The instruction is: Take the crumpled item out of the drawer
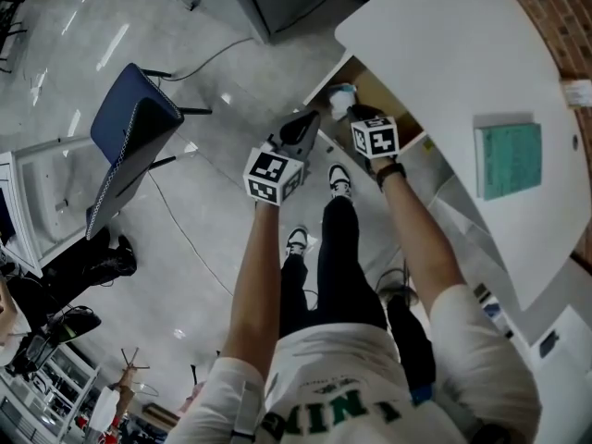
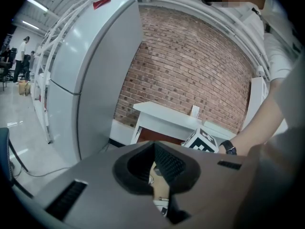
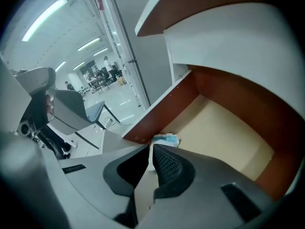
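Observation:
The crumpled white and pale-blue item (image 3: 167, 140) is pinched at the tips of my right gripper (image 3: 150, 149), whose jaws are shut on it. It hangs over the near left corner of the open drawer (image 3: 224, 132), which has a tan bottom and brown walls. In the head view the item (image 1: 340, 93) shows at the right gripper (image 1: 351, 109), at the drawer's (image 1: 393, 100) front edge under the white desk (image 1: 444, 44). My left gripper (image 1: 311, 120) hovers just left of it, jaws together and holding nothing. In its own view the left gripper (image 2: 153, 147) points towards the desk.
A green book (image 1: 507, 160) lies on the desk top. A blue chair (image 1: 129, 137) stands on the floor to the left. The person's legs and shoes (image 1: 340, 181) are below the grippers. A tall grey cabinet (image 2: 90, 80) and a brick wall (image 2: 190, 75) stand beyond.

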A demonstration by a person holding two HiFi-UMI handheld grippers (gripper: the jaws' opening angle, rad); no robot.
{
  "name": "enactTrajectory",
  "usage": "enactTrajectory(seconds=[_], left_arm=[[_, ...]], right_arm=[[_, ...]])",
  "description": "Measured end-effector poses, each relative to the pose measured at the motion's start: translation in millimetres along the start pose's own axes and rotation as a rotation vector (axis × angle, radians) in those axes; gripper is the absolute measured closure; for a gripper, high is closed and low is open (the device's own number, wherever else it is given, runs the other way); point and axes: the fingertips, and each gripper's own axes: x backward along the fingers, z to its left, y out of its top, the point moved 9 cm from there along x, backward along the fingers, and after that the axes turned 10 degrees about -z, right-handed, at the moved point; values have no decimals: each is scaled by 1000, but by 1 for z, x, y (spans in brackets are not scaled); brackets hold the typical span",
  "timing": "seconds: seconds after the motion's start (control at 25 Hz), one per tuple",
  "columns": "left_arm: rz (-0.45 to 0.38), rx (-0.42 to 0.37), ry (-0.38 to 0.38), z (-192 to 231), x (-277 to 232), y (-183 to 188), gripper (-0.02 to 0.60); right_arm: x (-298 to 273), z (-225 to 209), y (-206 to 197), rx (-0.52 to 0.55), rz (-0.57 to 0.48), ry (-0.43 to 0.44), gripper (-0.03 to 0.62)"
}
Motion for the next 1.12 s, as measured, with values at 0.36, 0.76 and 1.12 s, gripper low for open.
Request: enactTrajectory(seconds=[0.36, 0.76, 1.12], left_arm=[[20, -33, -28, 18, -12, -16, 583], [25, -56, -21, 26, -26, -28, 583], [17, -43, 0, 21, -23, -31, 583]], right_arm=[[-35, -12, -24, 17, 37, -28, 477], [-70, -28, -41, 46, 91, -65, 413], [-58, -16, -38, 55, 101, -20, 533]])
